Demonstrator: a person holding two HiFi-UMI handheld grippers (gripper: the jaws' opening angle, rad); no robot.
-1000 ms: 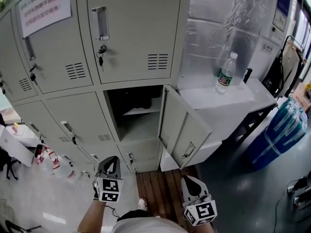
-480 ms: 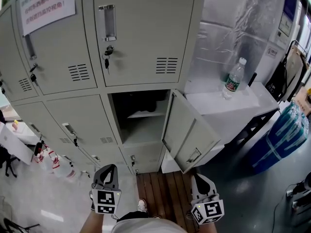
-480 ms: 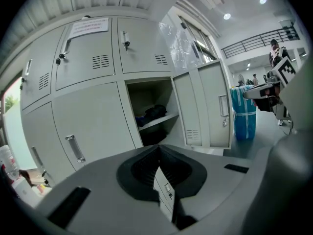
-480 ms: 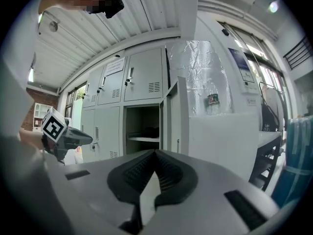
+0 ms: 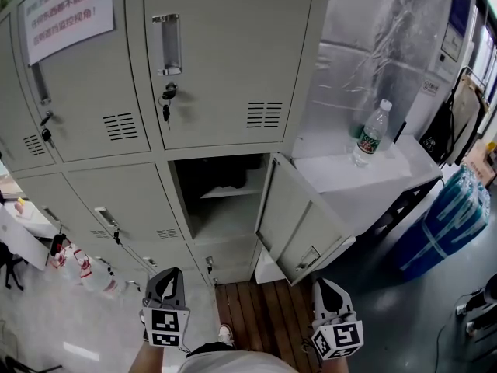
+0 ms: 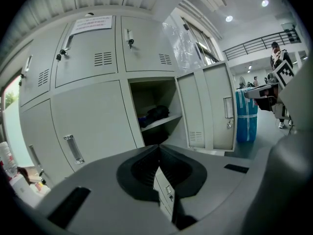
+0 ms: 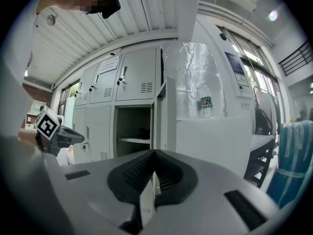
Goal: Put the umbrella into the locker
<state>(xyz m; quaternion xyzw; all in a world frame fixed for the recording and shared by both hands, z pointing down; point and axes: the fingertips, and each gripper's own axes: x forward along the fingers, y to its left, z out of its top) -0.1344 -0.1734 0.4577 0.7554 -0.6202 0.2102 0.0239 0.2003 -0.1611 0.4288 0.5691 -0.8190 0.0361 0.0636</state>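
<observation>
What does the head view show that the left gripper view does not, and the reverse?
Only the head view: a water bottle upright on the white table, and wooden floorboards before the lockers. Only the left gripper view: ceiling lights and a railing high at the right. Both: the open locker with its door swung out, and the paper notice on an upper door.

A clear plastic bottle (image 5: pixel 370 134) with a green label stands upright on the white desk (image 5: pixel 408 163); a blue wrapped bundle (image 5: pixel 446 220) sits on the dark floor (image 5: pixel 388 286) beside it, red-topped spray bottles (image 5: pixel 78 264) far left
</observation>
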